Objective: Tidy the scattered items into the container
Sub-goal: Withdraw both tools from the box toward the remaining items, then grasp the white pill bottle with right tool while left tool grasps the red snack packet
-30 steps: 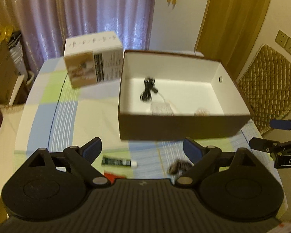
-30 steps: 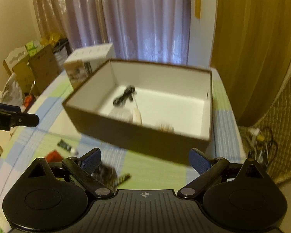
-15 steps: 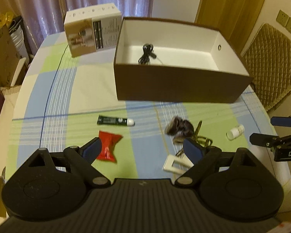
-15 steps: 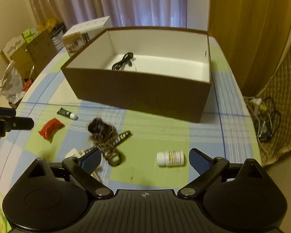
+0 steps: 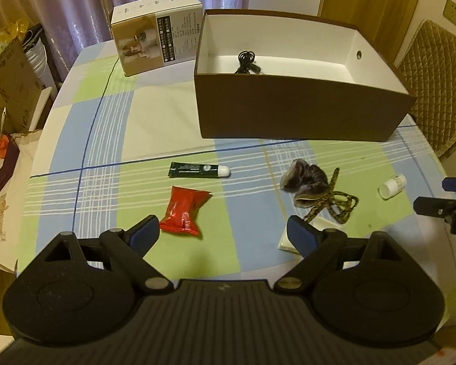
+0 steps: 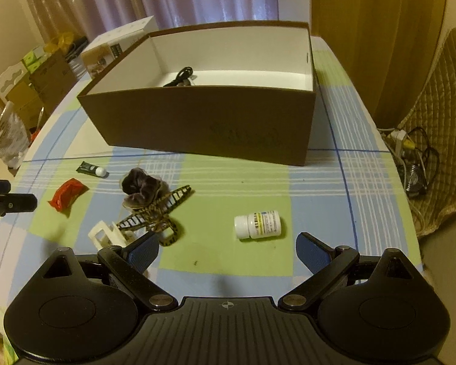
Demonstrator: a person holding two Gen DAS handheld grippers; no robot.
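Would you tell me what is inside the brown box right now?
A coiled black cable lies on the white floor of the brown box. The near wall hides the front part of the floor in both views, so anything there cannot be seen.

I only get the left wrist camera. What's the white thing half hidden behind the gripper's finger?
Observer: The right wrist view shows it better: it's a small white plastic frame with open slots, beside the patterned ribbon.
Child: Does the little bottle have a sticker?
Observer: Yes. The bottle lies on its side. Its label is white with a yellow stripe, and its cap points toward the ribbon.
Child: Is there anything on the floor by the chair?
Observer: A white power strip with tangled cables, next to the quilted chair.
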